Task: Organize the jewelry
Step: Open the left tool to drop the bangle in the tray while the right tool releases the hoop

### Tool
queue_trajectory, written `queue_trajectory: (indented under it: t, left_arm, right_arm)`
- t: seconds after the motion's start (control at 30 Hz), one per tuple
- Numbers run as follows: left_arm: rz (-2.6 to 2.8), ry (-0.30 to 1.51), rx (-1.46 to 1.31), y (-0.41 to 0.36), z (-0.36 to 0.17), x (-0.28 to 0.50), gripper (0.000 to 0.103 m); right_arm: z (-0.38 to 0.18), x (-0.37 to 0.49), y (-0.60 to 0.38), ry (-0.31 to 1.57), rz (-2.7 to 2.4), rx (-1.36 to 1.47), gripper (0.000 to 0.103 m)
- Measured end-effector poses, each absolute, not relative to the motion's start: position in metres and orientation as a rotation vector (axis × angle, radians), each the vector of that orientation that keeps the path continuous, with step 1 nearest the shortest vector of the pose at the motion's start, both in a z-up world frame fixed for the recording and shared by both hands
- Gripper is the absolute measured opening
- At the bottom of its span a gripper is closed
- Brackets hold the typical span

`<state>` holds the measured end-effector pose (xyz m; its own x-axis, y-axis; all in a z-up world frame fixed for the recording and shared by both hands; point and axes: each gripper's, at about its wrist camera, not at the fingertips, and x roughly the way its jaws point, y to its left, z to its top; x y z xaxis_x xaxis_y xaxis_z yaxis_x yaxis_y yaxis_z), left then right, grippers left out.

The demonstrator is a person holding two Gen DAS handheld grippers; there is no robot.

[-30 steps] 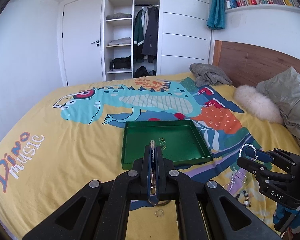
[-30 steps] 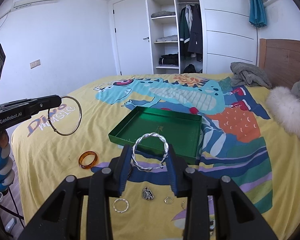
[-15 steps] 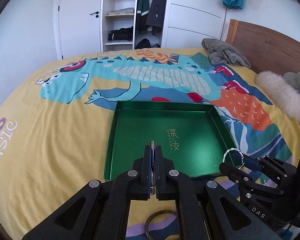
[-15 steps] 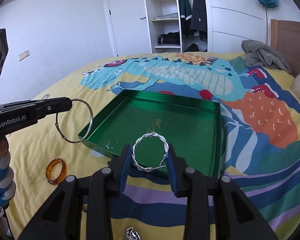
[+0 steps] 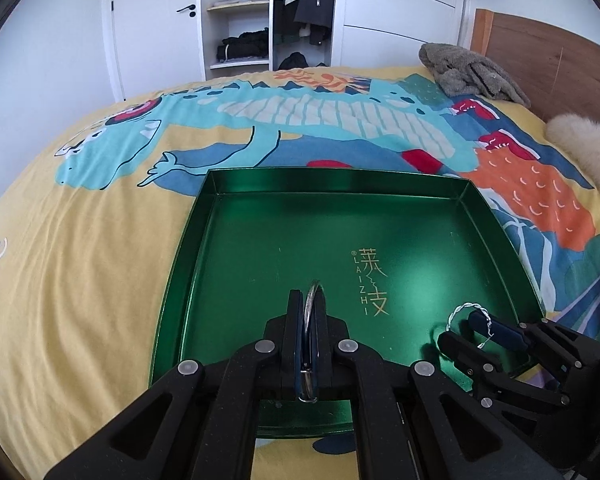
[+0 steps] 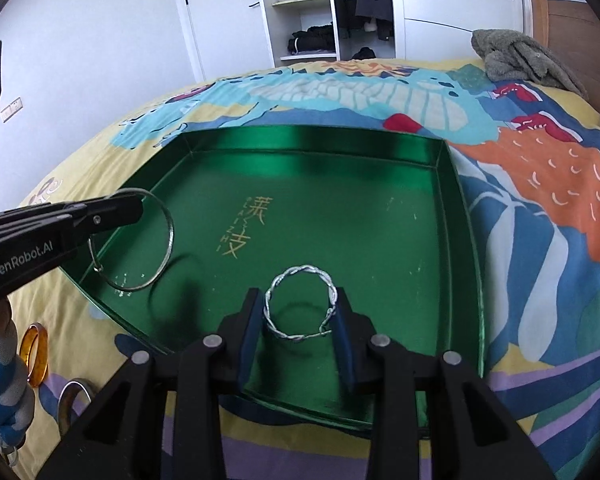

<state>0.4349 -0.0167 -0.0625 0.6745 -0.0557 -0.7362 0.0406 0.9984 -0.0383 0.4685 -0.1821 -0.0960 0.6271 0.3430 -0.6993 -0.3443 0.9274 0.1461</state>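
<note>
Both bangles hang over the green tray point(image 6: 440, 168) on the bed, floor directly beneath. Left gripper point(image 5: 310, 304) clenched on thin bangle point(image 6: 148, 240); right gripper point(image 6: 298, 312) grasps twisted bangle point(image 6: 300, 304).

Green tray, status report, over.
Left gripper shut on thin bangle; right gripper shut on twisted bangle. Both above green tray. Nothing in the way.

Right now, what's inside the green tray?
Nothing rests in the green tray where its floor shows, only gold lettering; the near edge is hidden by the gripper bodies.
</note>
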Motion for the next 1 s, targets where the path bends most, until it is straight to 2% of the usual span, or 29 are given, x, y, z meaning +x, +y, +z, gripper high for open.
queue_trajectory:
  t: [0.27,0.53,0.63,0.73,0.8,1.0]
  left_arm:
    - [-0.009,0.914,-0.06,-0.001,-0.096,0.45,0.004]
    - [-0.08,0.922,-0.15,0.013,-0.095,0.455,0.005]
    - [-0.101,0.934,-0.2,0.019,-0.094,0.455,0.007]
    - [-0.101,0.928,-0.204,0.021,-0.09,0.451,0.019]
    - [-0.09,0.922,-0.196,0.02,-0.086,0.449,0.034]
    - [-0.055,0.896,-0.166,0.023,-0.064,0.439,0.039]
  right_arm:
    - [-0.097,0.467,-0.184,0.795,0.386,-0.004,0.033]
    - [-0.097,0.47,-0.188,0.799,0.39,-0.004,0.033]
    - [-0.095,0.47,-0.188,0.804,0.385,-0.007,0.037]
    - [-0.09,0.468,-0.19,0.792,0.39,-0.002,0.045]
    - [-0.086,0.466,-0.192,0.783,0.388,-0.002,0.05]
    - [-0.067,0.458,-0.195,0.775,0.371,-0.007,0.051]
